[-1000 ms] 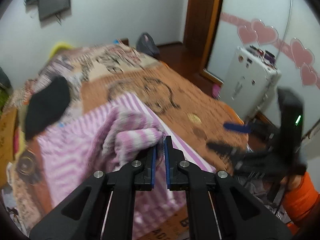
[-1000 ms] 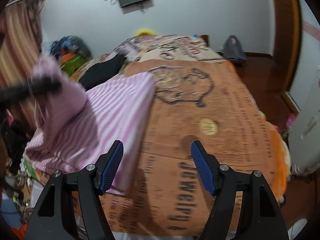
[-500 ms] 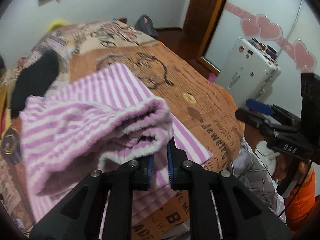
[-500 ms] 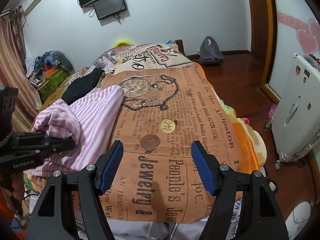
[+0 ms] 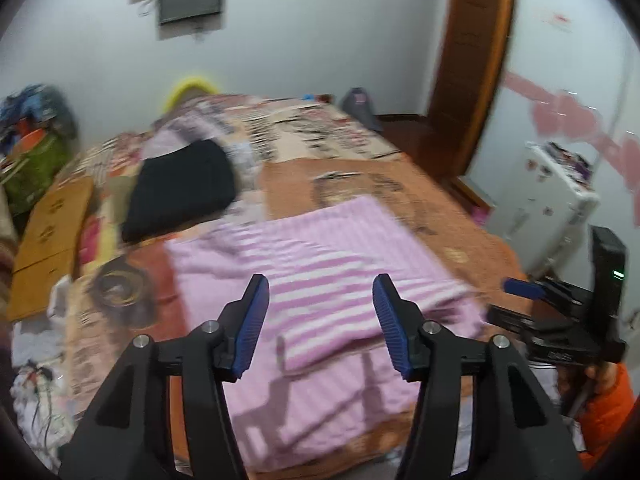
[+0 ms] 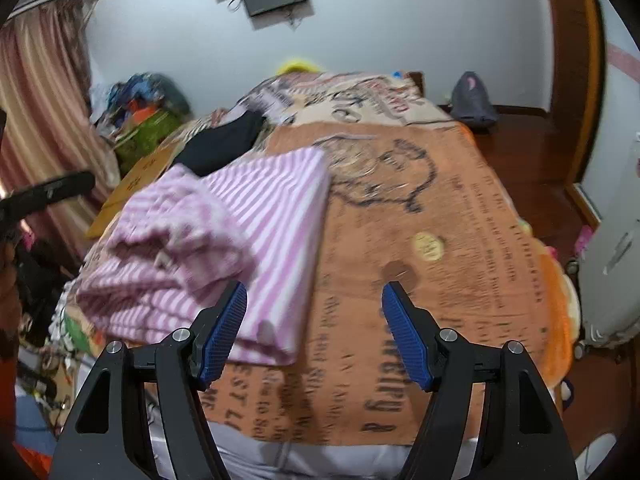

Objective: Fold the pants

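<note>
We start with the bed under its orange-brown newspaper-print blanket (image 6: 448,208), which fills both views. On it lie the pink-and-white striped fleece pants (image 5: 320,272), at about ten o'clock from the middle of the right wrist view and dead centre in the left wrist view. They rest folded into a thick slab, with a rumpled bundle of the same cloth (image 6: 168,240) heaped on its eight-o'clock side.

We judge the pants soft, light and limp: they will sag wherever they are not held, and the plush pile should give the pads good bite. The layers may slide over one another, so we would pinch through all layers at a corner or along the near folded edge (image 5: 332,344), not at the loose top sheet.

Beyond the pants, at eleven o'clock, lies a flat black garment (image 5: 184,192), apart from them.

The left gripper (image 5: 320,320) hovers over the near edge with its jaws opening; nothing is between its blue ribbed pads, and the cloth lies below them. The right gripper (image 6: 314,332) stands spread wide and empty over the blanket, its left pad just beside the slab's near corner.

Much is unclear. Motion blur smears the stripes and the blanket print. We cannot tell waistband from leg ends, nor how many layers the slab has. The bundle's underside is hidden, and the bed's near edge is cut off behind the gripper arms.
</note>
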### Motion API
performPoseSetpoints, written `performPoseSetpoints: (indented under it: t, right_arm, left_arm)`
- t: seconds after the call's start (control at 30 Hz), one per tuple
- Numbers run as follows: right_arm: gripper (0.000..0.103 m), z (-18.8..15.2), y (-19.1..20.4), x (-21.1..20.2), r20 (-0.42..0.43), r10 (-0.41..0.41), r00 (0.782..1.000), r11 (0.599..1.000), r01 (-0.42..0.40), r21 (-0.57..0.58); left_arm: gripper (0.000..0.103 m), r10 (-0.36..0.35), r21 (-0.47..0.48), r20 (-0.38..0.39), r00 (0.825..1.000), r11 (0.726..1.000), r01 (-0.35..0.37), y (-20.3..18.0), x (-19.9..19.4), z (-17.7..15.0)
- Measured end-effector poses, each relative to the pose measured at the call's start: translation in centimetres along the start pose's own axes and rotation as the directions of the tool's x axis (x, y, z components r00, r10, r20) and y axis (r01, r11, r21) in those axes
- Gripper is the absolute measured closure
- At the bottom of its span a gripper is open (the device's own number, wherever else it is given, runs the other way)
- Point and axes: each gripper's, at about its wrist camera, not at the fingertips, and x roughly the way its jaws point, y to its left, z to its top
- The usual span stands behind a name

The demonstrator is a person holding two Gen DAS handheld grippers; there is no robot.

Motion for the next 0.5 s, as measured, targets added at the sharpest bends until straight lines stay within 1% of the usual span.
performPoseSetpoints:
  t: [0.07, 0.13, 0.17, 0.23, 0.33, 0.4, 0.5]
  right_arm:
    - [0.036, -0.3, 0.8, 0.7, -0.025, 0.014, 1.000, 1.000, -0.015, -0.018]
    - [0.036, -0.5, 1.5, 1.5, -0.050, 0.024, 0.998, 0.999, -0.026, -0.030]
    - [0.036, -0.7, 1.9, 2.0, -0.062, 0.027, 0.998, 0.999, -0.029, -0.032]
    - [0.036, -0.7, 2.2, 2.9, -0.082, 0.034, 0.996, 0.999, -0.037, -0.031]
    - [0.036, -0.7, 2.4, 4.4, -0.112, 0.027, 0.993, 0.999, -0.031, -0.034]
    - [0.034, -0.5, 2.2, 4.9, -0.117, 0.034, 0.993, 0.999, -0.038, -0.030]
    - [0.031, 0.2, 1.5, 5.6, -0.116, 0.035, 0.993, 0.999, -0.038, -0.028]
  left_arm:
    - [0.049, 0.052, -0.018, -0.040, 0.998, 0.998, -0.053, 2.5, 1.3, -0.7]
    - [0.049, 0.116, -0.034, -0.093, 0.989, 0.992, -0.119, 4.9, 3.1, -1.7]
    - [0.049, 0.136, -0.036, -0.116, 0.984, 0.989, -0.141, 5.8, 4.1, -2.3]
    - [0.049, 0.160, -0.049, -0.163, 0.974, 0.984, -0.170, 7.2, 5.6, -3.4]
    - [0.049, 0.156, -0.065, -0.230, 0.961, 0.982, -0.175, 8.5, 7.9, -5.4]
    - [0.049, 0.163, -0.037, -0.231, 0.959, 0.984, -0.176, 8.2, 8.6, -6.3]
    - [0.048, 0.213, 0.033, -0.190, 0.958, 0.977, -0.210, 7.0, 8.6, -6.8]
